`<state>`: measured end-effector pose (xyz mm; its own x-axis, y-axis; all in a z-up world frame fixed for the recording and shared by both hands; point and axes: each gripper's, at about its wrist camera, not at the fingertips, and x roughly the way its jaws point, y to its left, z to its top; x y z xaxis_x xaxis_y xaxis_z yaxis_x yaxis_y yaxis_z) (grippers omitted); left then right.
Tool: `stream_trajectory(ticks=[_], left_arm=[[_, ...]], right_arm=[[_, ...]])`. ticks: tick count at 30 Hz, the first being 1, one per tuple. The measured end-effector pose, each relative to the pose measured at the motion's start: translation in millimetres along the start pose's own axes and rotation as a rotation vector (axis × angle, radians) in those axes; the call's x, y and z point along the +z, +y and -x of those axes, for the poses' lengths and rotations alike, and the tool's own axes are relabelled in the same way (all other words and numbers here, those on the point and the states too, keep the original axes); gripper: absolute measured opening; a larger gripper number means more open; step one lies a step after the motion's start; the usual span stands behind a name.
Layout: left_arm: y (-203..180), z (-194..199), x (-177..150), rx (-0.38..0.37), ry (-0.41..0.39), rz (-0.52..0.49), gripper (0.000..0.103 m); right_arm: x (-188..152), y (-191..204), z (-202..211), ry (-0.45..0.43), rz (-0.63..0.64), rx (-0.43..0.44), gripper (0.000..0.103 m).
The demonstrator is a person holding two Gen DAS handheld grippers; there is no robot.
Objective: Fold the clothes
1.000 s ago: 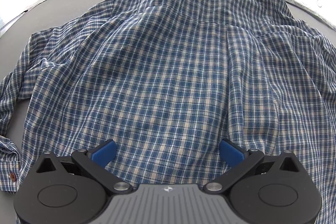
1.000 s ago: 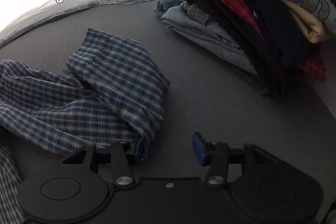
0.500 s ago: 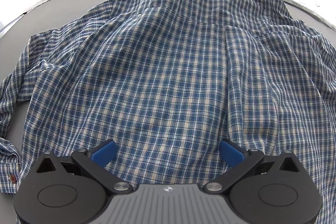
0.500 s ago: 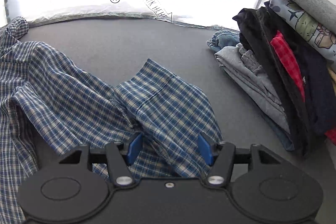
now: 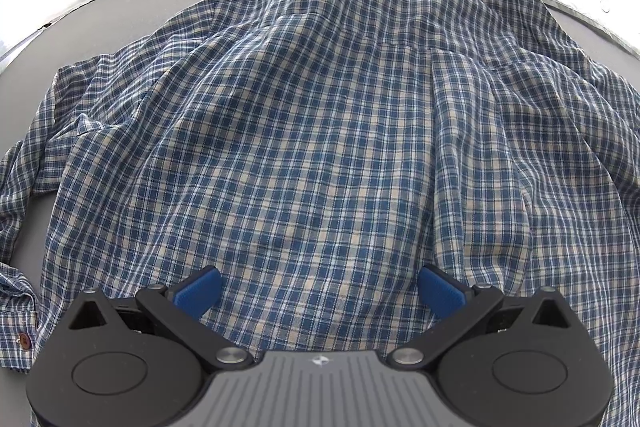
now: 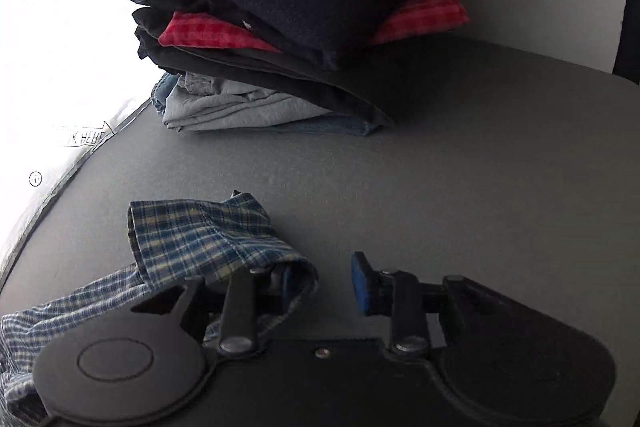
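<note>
the blue, white and tan checked cotton shirt (image 5: pixel 320 131) lies spread back-up on the flat dark grey table (image 6: pixel 460 167), filling the left wrist view, with its collar at the far edge. the left gripper (image 5: pixel 319 287) hangs just over the lower back of the shirt, its blue-padded fingers (image 5: pixel 199 287) spread wide and holding nothing. this view is unchanged from a second ago.

the change is on the right side. half a second ago the short sleeve lay between the right gripper's jaws; now the right gripper (image 6: pixel 323 283) has swung towards the tall stack of folded clothes (image 6: pixel 288 27) at the table's far side. its jaws are open, with bare table in the gap. the hemmed sleeve end (image 6: pixel 200 235) sits against the left finger, draped over its pad. it is unclear whether cloth is caught there, but nothing is pinched.

judging by this, the sleeve is not yet secured, so folding it in across the shirt's back is still to begin.
</note>
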<state>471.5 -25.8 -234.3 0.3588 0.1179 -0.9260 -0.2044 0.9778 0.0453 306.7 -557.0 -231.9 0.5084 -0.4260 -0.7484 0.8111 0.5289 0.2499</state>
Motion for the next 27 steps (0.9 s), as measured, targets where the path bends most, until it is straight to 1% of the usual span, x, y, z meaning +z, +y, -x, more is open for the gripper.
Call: stream_trajectory(ticks=[2, 3, 4, 8, 11, 13, 16, 17, 19, 21, 25, 27], left_arm=[[0, 1, -1, 0.000, 0.000, 0.000, 0.103], [-1, 1, -1, 0.000, -0.001, 0.000, 0.103], [-2, 2, -2, 0.001, -0.001, 0.000, 0.103], [0, 4, -5, -0.005, -0.002, -0.010, 0.103], [0, 5, -6, -0.003, -0.005, -0.006, 0.103], [-1, 6, -7, -0.002, -0.007, -0.004, 0.103], [-1, 7, -10, -0.001, -0.007, -0.003, 0.103], [-2, 7, -11, -0.001, -0.006, -0.003, 0.103], [-2, 8, -12, -0.002, -0.004, -0.004, 0.103], [-3, 9, -13, -0.002, -0.003, -0.004, 0.103], [-1, 7, -7, -0.004, 0.000, -0.006, 0.103], [-1, 7, -6, -0.004, -0.001, -0.007, 0.103]], right_arm=[[-2, -7, 1, -0.008, -0.044, 0.011, 0.042], [-1, -9, 1, -0.018, -0.070, 0.022, 0.048], [-1, -11, 2, -0.028, -0.096, 0.033, 0.050], [10, -31, 1, -0.047, -0.266, 0.148, 0.050], [13, -53, -4, -0.032, -0.447, 0.227, 0.050], [8, -72, -10, -0.009, -0.626, 0.275, 0.050], [-3, -92, -16, -0.002, -0.807, 0.286, 0.052], [-4, -97, -15, -0.008, -0.829, 0.262, 0.052], [1, -96, -11, -0.019, -0.766, 0.213, 0.052], [10, -89, -7, -0.033, -0.651, 0.167, 0.053], [25, -60, -10, -0.030, -0.414, 0.089, 0.054], [29, -44, -18, -0.019, -0.322, 0.055, 0.057]])
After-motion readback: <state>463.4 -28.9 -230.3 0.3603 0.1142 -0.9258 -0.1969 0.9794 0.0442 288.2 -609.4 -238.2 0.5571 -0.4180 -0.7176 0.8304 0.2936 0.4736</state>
